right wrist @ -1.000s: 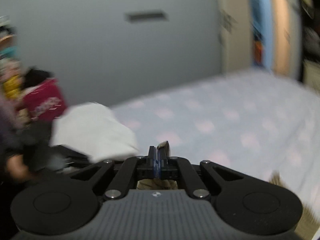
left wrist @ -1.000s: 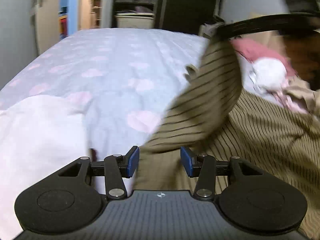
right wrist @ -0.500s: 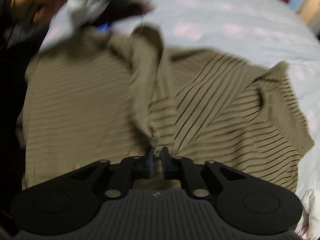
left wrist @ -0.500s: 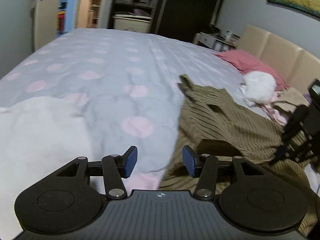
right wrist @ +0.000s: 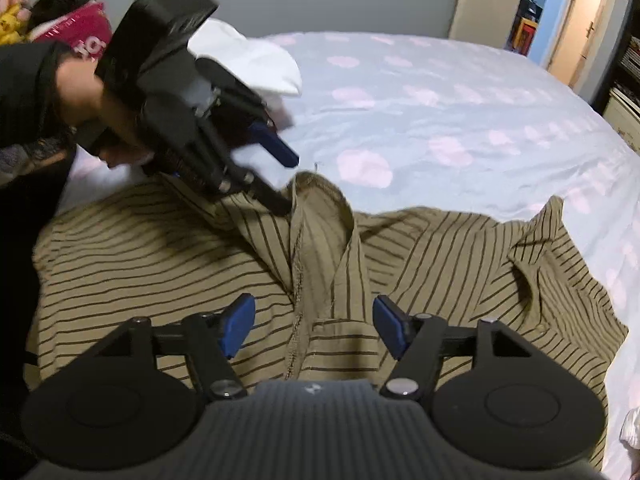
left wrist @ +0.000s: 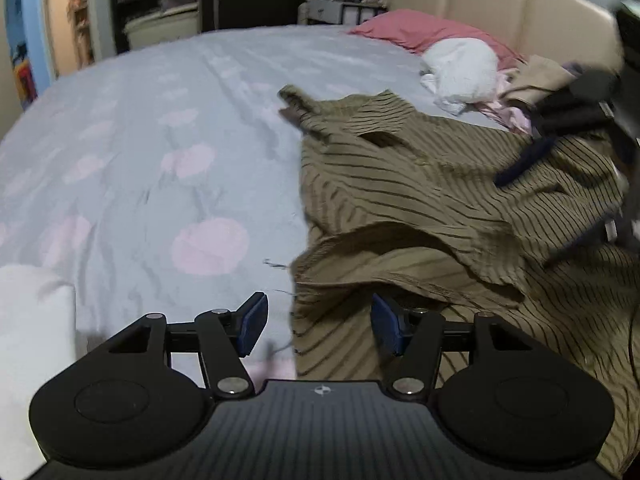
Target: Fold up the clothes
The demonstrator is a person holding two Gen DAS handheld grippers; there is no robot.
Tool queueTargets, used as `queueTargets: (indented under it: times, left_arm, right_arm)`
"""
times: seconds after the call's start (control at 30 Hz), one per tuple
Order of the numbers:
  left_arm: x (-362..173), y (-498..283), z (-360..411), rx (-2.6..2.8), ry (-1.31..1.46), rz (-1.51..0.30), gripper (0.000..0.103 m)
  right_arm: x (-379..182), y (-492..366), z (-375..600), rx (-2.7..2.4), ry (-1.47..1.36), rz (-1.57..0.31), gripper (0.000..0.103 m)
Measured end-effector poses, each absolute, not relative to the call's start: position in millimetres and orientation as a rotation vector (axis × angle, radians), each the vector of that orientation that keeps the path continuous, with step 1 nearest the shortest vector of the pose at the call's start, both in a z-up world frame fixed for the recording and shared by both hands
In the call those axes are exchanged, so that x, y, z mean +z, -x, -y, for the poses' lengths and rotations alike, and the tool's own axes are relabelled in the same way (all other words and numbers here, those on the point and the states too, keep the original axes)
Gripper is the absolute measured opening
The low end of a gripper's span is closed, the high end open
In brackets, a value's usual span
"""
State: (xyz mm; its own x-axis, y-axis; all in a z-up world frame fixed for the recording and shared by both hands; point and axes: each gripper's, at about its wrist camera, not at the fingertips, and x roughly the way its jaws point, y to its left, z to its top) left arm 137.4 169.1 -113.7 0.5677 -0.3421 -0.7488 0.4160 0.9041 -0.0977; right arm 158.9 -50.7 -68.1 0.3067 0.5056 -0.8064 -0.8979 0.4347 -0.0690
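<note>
On the bed [left wrist: 168, 128], the olive striped shirt [right wrist: 440, 264] now lies spread but rumpled, one fold ridged up along its middle. A second ago the right gripper [right wrist: 314, 326] was pinched shut on the cloth, lifted high; now its jaws stand wide over the shirt, holding nothing. Left gripper [left wrist: 316, 330]: jaws wide throughout, empty, hovering at the hem edge. Judgement: shirt released for laying out; it needs flattening before any fold. White garment [right wrist: 256, 60] lies beside.
</note>
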Motion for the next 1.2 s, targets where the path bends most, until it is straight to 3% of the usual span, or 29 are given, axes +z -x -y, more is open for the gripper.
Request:
queueTargets:
  times: [0.17, 0.2, 0.23, 0.27, 0.3, 0.33, 0.37, 0.4, 0.43, 0.47, 0.67, 0.83, 0.9, 0.97, 1.07, 1.17, 1.2]
  left_arm:
    - [-122.6, -150.3, -170.0, -0.446, -0.056, -0.888, 0.056]
    - [-118.7, -146.8, -170.5, -0.447, -0.050, -0.871, 0.051]
    - [-114.8, -143.3, -171.0, -0.448, -0.043, -0.854, 0.043]
    - [-111.0, -139.8, -171.4, -0.449, -0.037, -0.837, 0.022]
    - [-107.1, -136.4, -171.9, -0.450, -0.031, -0.821, 0.011]
    - [-103.2, -132.9, -172.4, -0.452, -0.025, -0.804, 0.008]
    - [-99.3, -129.4, -172.9, -0.453, -0.019, -0.787, 0.006]
    - [-95.4, -125.9, -173.4, -0.454, -0.012, -0.770, 0.003]
    - [-91.5, -122.4, -173.9, -0.455, -0.006, -0.753, 0.003]
    - [-87.6, -119.0, -174.4, -0.456, 0.000, -0.737, 0.002]
    - [-64.3, -98.1, -177.3, -0.461, 0.037, -0.636, 0.002]
    - [-44.4, -33.9, -153.0, -0.608, 0.013, -0.524, 0.002]
    - [-64.9, -28.2, -129.9, -0.702, -0.017, -0.679, 0.003]
    - [-86.5, -24.3, -109.7, -0.754, -0.069, -0.815, 0.011]
    - [-106.6, -20.5, -97.3, -0.727, -0.148, -0.895, 0.013]
    - [-99.5, -26.7, -110.5, -0.672, -0.121, -0.875, 0.030]
    - [-94.8, -30.6, -117.3, -0.639, -0.114, -0.852, 0.047]
  right_arm:
    - [-85.5, -169.7, 26.5, 0.929, 0.589, -0.817, 0.068]
    - [-87.9, -171.9, 23.4, 0.906, 0.592, -0.817, 0.068]
    - [-90.1, -173.9, 21.0, 0.880, 0.595, -0.814, 0.068]
    - [-92.3, -175.9, 18.6, 0.853, 0.598, -0.812, 0.068]
    - [-94.3, -177.4, 16.3, 0.831, 0.599, -0.810, 0.068]
    - [-95.8, -178.3, 14.3, 0.824, 0.595, -0.812, 0.066]
    - [-96.9, -178.9, 12.5, 0.829, 0.587, -0.820, 0.061]
    - [-97.9, -179.5, 10.7, 0.833, 0.586, -0.830, 0.029]
    - [-98.8, -180.1, 8.8, 0.838, 0.593, -0.841, 0.006]
    - [-97.8, -179.6, 8.1, 0.845, 0.601, -0.841, 0.005]
    - [-48.1, -164.9, 33.8, 0.910, 0.572, -0.712, 0.005]
    - [-14.4, -135.4, 75.0, 1.054, 0.574, -0.608, 0.005]
    - [-24.8, -129.0, 80.3, 1.074, 0.621, -0.659, 0.012]
    - [-31.0, -136.4, 87.6, 1.031, 0.605, -0.702, 0.024]
    - [-40.3, -147.4, 98.6, 0.965, 0.579, -0.767, 0.025]
    - [-49.6, -158.5, 109.6, 0.898, 0.553, -0.830, 0.031]
    - [-52.7, -162.2, 113.2, 0.875, 0.544, -0.850, 0.041]
